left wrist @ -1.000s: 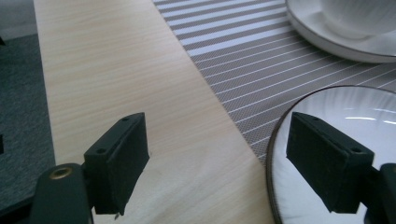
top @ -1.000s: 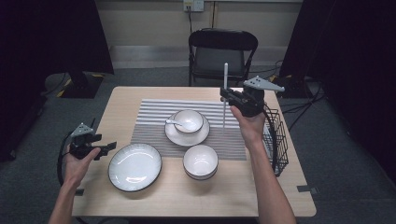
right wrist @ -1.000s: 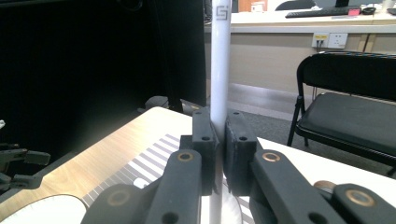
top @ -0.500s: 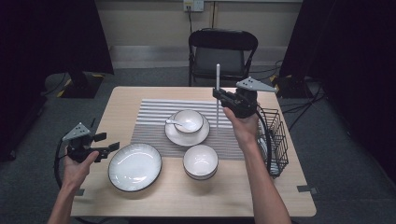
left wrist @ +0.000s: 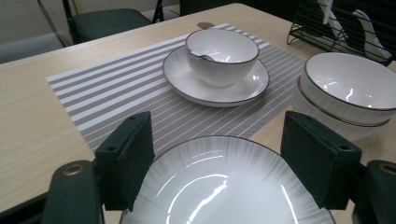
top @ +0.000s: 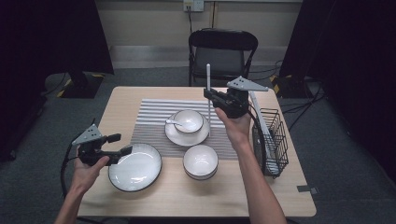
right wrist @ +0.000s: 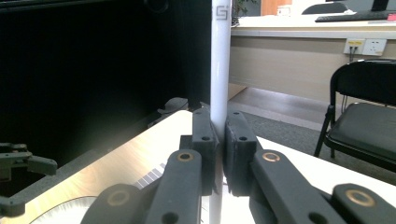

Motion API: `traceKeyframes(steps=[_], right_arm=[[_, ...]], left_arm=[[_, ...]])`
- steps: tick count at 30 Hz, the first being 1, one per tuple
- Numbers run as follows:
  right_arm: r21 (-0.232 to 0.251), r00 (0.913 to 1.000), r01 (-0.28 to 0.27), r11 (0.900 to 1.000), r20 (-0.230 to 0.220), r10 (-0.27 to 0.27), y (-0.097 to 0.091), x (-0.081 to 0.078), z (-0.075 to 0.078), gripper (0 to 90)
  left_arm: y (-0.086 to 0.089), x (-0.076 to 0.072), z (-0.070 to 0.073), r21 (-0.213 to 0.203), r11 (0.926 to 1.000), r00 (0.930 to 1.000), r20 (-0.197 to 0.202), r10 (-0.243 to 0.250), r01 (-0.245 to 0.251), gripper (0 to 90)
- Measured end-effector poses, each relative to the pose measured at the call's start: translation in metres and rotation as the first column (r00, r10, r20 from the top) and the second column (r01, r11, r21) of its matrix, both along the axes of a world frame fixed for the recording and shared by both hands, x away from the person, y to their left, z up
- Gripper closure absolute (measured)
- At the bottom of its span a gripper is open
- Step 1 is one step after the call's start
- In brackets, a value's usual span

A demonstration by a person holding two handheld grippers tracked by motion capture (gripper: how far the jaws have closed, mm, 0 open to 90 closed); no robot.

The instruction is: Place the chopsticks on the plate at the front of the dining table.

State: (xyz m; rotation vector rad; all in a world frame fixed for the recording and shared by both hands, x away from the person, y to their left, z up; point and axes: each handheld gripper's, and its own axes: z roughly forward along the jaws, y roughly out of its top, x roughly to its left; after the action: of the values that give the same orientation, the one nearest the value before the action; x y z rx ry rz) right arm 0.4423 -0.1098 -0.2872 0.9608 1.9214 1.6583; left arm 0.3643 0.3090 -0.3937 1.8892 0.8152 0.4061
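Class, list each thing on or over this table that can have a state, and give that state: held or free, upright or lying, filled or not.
White stick: upright, clamped.
Right gripper: shut on the stick.
Left gripper: open, at the plate's rim.
Plate: lying flat, bare.
Cup: on its saucer, spoon inside.
Bowl: upright, unfilled.
Wire basket: standing, white utensils inside.

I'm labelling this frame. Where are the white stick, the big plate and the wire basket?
white stick (top: 208,77): high view, upper shaft above the right claw.
big plate (top: 135,167): high view, centre of its well.
wire basket (top: 280,140): high view, right side wall.
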Motion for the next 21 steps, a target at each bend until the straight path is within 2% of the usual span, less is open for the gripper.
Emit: traceKeyframes(steps=[3,5,8,12,15,16,19,21], right_arm=[[0.006,0.9999,-0.011,0.9999,0.001,0.011,0.005,-0.001,0.001,84.7],[0.007,0.9999,-0.016,0.9998,0.004,0.016,0.007,-0.001,0.000,84.7],[0.009,0.9996,-0.029,0.9995,0.006,0.029,0.012,-0.002,-0.001,84.7],[0.012,0.9989,-0.046,0.9989,0.008,0.046,0.019,-0.004,-0.002,84.7],[0.015,0.9986,-0.053,0.9985,0.008,0.053,0.023,-0.006,-0.002,84.7],[0.014,0.9981,-0.061,0.9980,0.009,0.061,0.025,-0.007,-0.002,84.7],[0.018,0.9976,-0.068,0.9975,0.010,0.068,0.027,-0.008,-0.003,84.6],[0.013,0.9971,-0.075,0.9971,0.014,0.075,0.031,-0.010,-0.003,84.7]], left_arm=[[-0.006,-0.001,0.001,-0.045,0.9982,0.9991,-0.007,-0.041,0.041,27.0],[-0.011,-0.003,0.001,-0.034,0.9978,0.9983,0.010,-0.057,0.057,28.4],[-0.016,-0.004,0.000,-0.059,0.9940,0.9957,-0.003,-0.093,0.092,28.7],[-0.023,-0.007,0.001,-0.067,0.9907,0.9930,0.010,-0.118,0.118,27.8],[-0.027,-0.010,0.002,-0.083,0.9860,0.9895,0.005,-0.144,0.144,27.4],[-0.029,-0.012,0.001,-0.100,0.9840,0.9890,0.000,-0.148,0.147,27.6],[-0.036,-0.015,0.000,-0.074,0.9837,0.9865,0.004,-0.164,0.164,28.3],[-0.040,-0.017,0.001,-0.077,0.9801,0.9830,0.002,-0.184,0.183,28.3]])
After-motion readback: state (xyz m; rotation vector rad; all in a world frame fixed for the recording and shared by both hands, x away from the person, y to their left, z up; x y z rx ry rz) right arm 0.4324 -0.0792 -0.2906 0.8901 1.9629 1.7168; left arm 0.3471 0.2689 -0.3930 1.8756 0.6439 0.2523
